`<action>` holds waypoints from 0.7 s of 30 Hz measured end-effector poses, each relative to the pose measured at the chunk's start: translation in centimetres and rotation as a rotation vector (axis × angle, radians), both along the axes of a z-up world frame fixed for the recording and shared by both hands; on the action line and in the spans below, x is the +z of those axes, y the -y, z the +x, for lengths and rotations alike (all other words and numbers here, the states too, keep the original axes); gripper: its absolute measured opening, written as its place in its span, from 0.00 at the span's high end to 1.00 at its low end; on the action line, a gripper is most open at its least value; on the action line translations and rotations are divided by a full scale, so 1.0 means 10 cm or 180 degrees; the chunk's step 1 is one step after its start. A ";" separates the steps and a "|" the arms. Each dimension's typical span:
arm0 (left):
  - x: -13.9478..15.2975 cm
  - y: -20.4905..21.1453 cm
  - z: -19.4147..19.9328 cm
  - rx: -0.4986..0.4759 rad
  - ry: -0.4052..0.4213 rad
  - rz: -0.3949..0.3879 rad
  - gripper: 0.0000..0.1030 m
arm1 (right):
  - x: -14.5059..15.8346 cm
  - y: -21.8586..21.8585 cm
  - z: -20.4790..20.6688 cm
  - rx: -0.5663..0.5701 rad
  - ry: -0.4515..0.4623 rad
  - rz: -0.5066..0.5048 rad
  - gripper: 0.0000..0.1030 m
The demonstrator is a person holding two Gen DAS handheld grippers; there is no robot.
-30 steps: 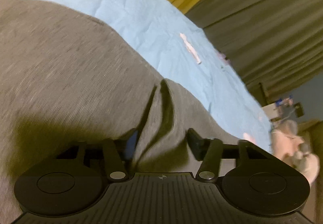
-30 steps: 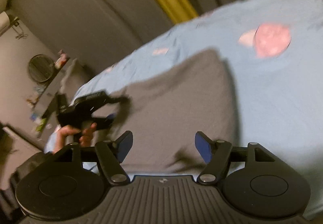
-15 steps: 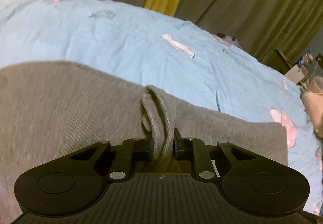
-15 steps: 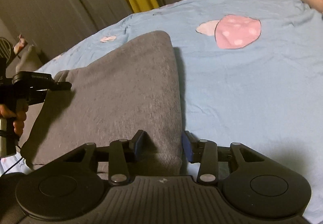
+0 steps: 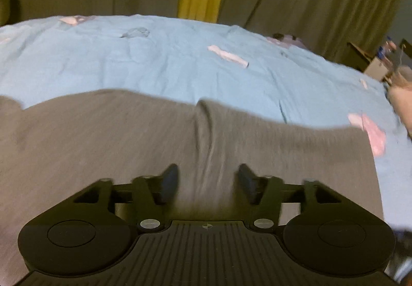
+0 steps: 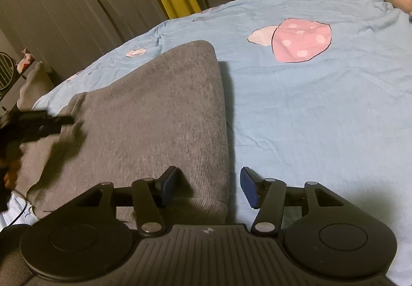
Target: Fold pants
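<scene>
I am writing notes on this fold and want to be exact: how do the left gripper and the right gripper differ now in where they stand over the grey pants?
The left gripper hovers over the middle of the grey pants, above a ridge of cloth; the right gripper straddles the pants' side edge, one finger over cloth, one over the blue sheet. The left view is blurred, the right sharp. Both have just opened, pads clear of the cloth.

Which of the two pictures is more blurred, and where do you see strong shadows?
Left wrist view: motion blur smears the grey pants and the tongs. Right wrist view: sharper, except the blurred left tongs at the left edge; a hard shadow falls from the pants' edge onto the blue sheet.
</scene>
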State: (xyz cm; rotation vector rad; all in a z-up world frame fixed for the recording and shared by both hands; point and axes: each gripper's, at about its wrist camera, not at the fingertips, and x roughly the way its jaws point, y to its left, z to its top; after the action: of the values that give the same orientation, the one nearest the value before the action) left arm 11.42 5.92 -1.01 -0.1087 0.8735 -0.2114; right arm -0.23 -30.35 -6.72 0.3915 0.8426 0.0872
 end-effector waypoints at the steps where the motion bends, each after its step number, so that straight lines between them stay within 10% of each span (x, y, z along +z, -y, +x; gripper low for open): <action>1: -0.02 -0.06 -0.11 0.0011 -0.0036 0.0012 0.32 | 0.00 -0.01 0.01 0.0006 0.0000 -0.0005 0.43; 11: -0.27 -0.36 -0.43 0.0251 -0.0461 -0.1000 0.36 | 0.02 -0.09 0.01 0.0060 -0.0002 -0.0115 0.29; 15: -0.30 -0.21 -0.48 0.0359 -0.0376 -0.0771 0.30 | 0.07 -0.07 -0.02 -0.0017 0.0069 -0.0130 0.30; 21: -0.29 -0.04 -0.53 0.0452 -0.0241 -0.0615 0.18 | 0.29 -0.10 0.07 -0.0100 0.0416 -0.0219 0.71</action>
State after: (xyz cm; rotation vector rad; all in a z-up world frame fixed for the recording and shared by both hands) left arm 6.12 6.32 -3.92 -0.3597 0.9155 -0.1592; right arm 0.43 -29.38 -3.85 0.3305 0.7084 0.0539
